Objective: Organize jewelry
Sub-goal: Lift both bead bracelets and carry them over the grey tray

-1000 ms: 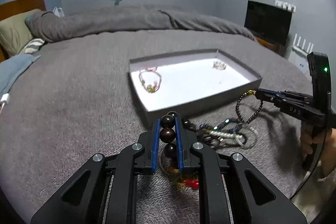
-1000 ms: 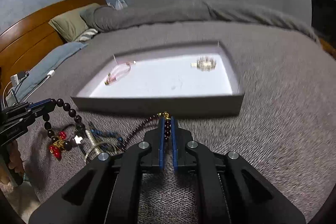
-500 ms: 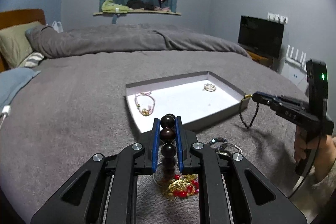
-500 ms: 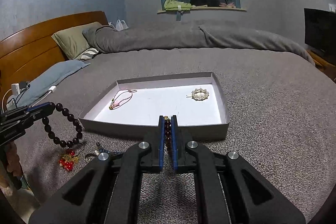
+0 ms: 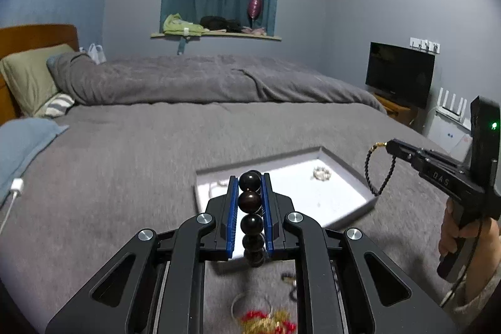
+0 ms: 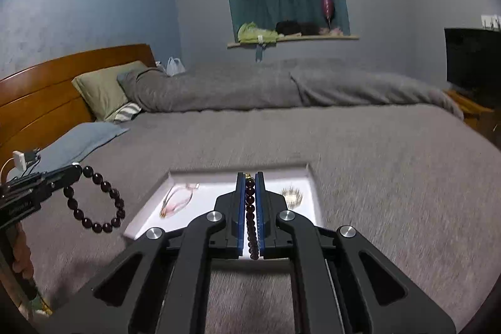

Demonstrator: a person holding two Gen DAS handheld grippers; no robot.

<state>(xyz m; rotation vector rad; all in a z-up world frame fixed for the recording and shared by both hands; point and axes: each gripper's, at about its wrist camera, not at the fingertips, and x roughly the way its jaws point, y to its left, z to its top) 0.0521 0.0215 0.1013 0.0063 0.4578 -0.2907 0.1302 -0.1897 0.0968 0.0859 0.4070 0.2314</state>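
My left gripper (image 5: 249,179) is shut on a dark large-bead bracelet (image 5: 249,200), held in the air above the bed; the bracelet hangs as a loop in the right wrist view (image 6: 100,202). My right gripper (image 6: 249,176) is shut on a thin small-bead bracelet (image 6: 250,208) with a gold end, which dangles in the left wrist view (image 5: 377,174). A shallow white tray (image 5: 347,165) lies on the grey bedspread below both. It holds a pink cord bracelet (image 6: 177,198) and a small gold ring piece (image 5: 322,173).
A heap of loose jewelry with red and gold pieces (image 5: 266,321) lies on the bedspread near the tray's front edge. Pillows (image 6: 103,89) and a wooden headboard (image 6: 40,96) are at the left. A TV (image 5: 399,77) stands at the right.
Both grippers have risen well above the bed, lifting their bracelets off the jewelry heap. The tray and heap now sit lower and smaller in both views.
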